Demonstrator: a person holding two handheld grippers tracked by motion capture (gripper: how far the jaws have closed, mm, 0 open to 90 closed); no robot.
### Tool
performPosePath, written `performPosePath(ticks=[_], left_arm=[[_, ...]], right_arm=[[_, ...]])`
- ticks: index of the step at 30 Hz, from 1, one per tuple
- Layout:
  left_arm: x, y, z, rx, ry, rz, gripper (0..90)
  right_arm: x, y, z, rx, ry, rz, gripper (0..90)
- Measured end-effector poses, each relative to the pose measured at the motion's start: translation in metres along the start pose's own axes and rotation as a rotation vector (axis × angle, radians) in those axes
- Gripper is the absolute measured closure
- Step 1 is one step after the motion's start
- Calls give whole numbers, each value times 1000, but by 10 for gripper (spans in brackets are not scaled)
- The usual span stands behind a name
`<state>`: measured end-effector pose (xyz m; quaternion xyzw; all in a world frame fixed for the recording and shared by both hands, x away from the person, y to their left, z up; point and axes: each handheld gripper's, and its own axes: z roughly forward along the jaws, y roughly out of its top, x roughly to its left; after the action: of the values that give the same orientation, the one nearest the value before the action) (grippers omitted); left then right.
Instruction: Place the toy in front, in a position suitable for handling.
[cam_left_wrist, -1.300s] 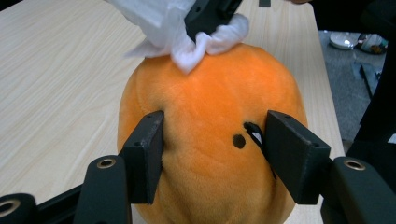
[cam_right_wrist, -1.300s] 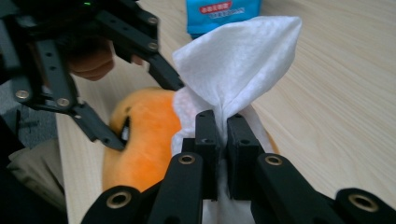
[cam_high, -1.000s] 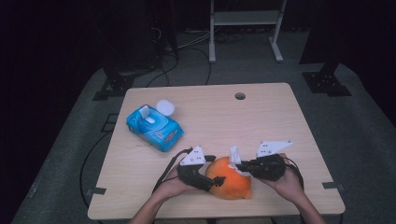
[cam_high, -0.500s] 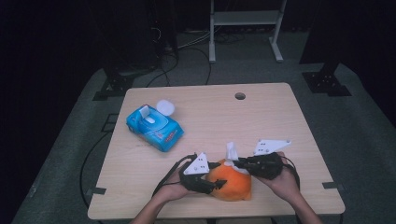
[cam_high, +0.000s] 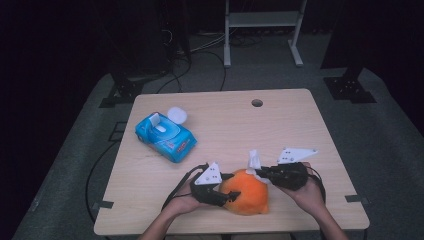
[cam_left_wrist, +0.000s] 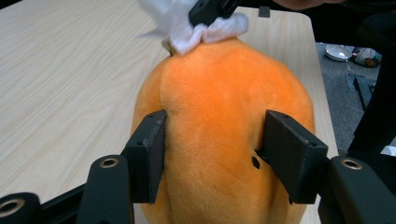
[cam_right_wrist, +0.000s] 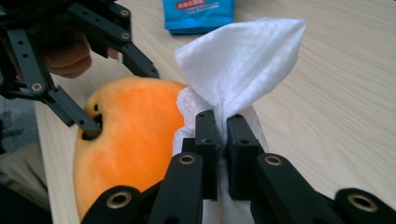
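Gripping orange plush (cam_high: 247, 192), left gripper (cam_high: 227, 196) level; right gripper (cam_high: 257, 171) pinching wipe (cam_high: 254, 160).

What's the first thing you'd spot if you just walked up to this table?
The bright orange plush at the near edge of the table, squeezed on both sides by the left gripper. Next, the white wipe pinched in the right gripper, pressed against the far end of the plush. Farther back on the left lies a blue wipe pack with its lid open.
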<state>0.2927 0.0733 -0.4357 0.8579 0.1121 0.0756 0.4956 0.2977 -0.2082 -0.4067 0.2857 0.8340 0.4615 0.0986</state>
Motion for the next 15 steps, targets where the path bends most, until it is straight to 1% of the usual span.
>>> performPosePath(ticks=[1, 2, 3, 5, 7, 8, 9, 10, 11, 12, 13, 14, 15], left_arm=[[1, -1, 0, 3, 2, -9, 407], [5, -4, -1, 2, 6, -29, 408], [5, -4, -1, 2, 6, -29, 408], [8, -6, -2, -2, 3, -48, 408], [10, -8, -2, -6, 1, -65, 408], [11, -9, -3, -6, 2, -69, 409], [12, -10, -3, -12, 1, -80, 409], [12, -10, -3, -12, 1, -80, 409], [13, -10, -3, -9, 2, -81, 409], [14, -10, -3, -10, 2, -85, 409], [15, -11, -3, -12, 1, -91, 409], [15, -11, -4, -12, 2, -92, 409], [16, -12, -4, -11, 1, -94, 409]], right_arm=[[-2, -1, -3, -5, -6, 7, 842], [-3, -1, -7, -19, -6, 14, 841], [-3, -1, -7, -19, -6, 14, 841], [0, 0, -9, -29, 6, 11, 842], [3, 1, -8, -23, 18, 0, 841], [2, 0, -5, -12, 19, -4, 841], [1, -2, -5, -11, 21, 4, 841], [1, -2, -5, -11, 21, 4, 841], [-2, -3, -5, -8, 18, 7, 841], [-7, -7, -6, 3, 2, 19, 841], [-7, -7, -6, 3, 2, 19, 841], [-11, -11, -9, 3, -2, 35, 841], [-11, -11, -9, 3, -2, 35, 841]])
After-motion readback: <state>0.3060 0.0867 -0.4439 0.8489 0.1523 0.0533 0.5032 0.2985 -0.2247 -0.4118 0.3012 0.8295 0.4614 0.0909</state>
